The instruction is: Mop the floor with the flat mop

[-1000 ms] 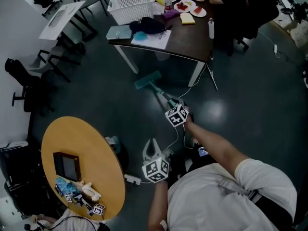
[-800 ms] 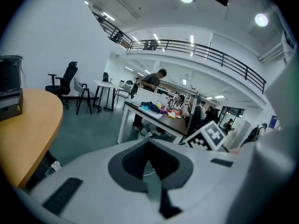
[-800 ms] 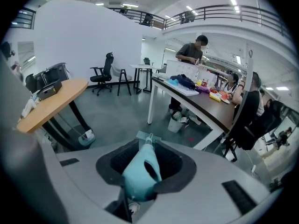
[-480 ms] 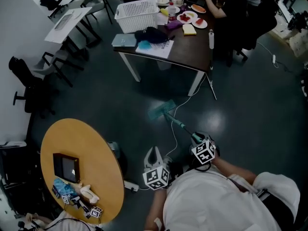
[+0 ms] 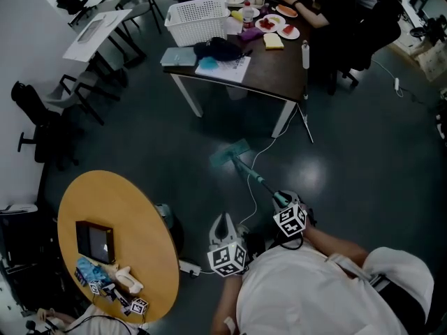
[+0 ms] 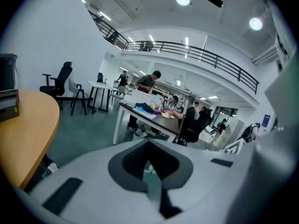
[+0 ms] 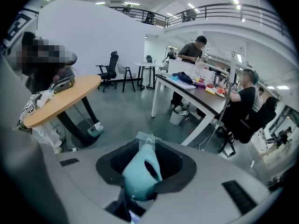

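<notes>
The flat mop's teal head (image 5: 229,153) lies flat on the dark floor in front of the dark table. Its pole (image 5: 253,176) slants back to my right gripper (image 5: 281,201), which is shut on the teal handle (image 7: 139,169). In the right gripper view the mop head (image 7: 148,137) shows small beyond the jaws. My left gripper (image 5: 223,223) hangs close to my body, left of the right one. Its jaws stand together, with nothing between them (image 6: 150,154). It is apart from the mop.
A dark table (image 5: 276,68) carries a white basket (image 5: 197,11) and plates, with people seated at its far side. A white cable (image 5: 260,151) runs across the floor by the mop. A round wooden table (image 5: 133,215) stands at my left, chairs (image 5: 38,114) beyond it.
The mop head slid back from under the table's edge toward me, and my right gripper drew in to my body. In the last half second the head edged slightly forward. The left gripper stayed put.
</notes>
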A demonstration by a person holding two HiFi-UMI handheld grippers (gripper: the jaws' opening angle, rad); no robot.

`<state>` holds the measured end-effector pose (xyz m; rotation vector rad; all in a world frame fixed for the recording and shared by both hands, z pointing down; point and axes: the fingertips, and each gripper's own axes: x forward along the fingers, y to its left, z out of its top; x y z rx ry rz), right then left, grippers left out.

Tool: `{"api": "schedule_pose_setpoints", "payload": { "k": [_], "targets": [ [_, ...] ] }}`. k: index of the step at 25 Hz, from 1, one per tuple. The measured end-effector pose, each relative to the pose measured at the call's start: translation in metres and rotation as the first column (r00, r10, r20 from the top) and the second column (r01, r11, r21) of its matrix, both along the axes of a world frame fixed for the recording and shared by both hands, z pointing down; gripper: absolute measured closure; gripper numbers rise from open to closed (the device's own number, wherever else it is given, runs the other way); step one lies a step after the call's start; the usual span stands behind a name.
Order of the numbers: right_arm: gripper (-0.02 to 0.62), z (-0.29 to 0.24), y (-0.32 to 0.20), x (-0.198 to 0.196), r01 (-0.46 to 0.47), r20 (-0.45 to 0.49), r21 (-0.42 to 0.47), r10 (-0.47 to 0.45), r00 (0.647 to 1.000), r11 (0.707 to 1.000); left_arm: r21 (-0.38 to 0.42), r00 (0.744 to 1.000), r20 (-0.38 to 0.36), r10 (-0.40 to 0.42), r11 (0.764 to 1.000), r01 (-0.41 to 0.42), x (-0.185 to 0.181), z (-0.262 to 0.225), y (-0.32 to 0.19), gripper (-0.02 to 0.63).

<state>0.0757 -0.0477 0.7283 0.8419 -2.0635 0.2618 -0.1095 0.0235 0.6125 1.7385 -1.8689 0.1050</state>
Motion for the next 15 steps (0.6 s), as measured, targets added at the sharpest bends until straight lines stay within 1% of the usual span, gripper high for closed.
{"api": "schedule_pose_setpoints", "payload": {
  "k": [5,9,12,15],
  "targets": [
    [0.482,0.028,-0.075,-0.068,-0.003,0.014,0.057,0.002,1.000,0.998,-0.017,0.999,-0.002,-0.033,0.999,0.033,-0.006,0.001,0.008,0.601],
    [0.482,0.057,-0.138,-0.116,-0.004,-0.027,0.055,0.005,1.000,0.998,-0.038,0.997,-0.001,-0.073,0.997,0.073,-0.012,0.002,0.018,0.601],
    [0.482,0.070,-0.169,-0.134,-0.013,-0.059,0.041,0.015,0.998,0.999,-0.053,0.994,0.001,-0.108,0.993,0.108,-0.017,0.006,0.029,0.601],
    [0.482,0.071,-0.173,-0.133,-0.008,-0.069,0.034,0.010,0.998,0.999,-0.059,0.990,-0.002,-0.141,0.988,0.141,-0.023,0.012,0.040,0.601]
  ]
}}
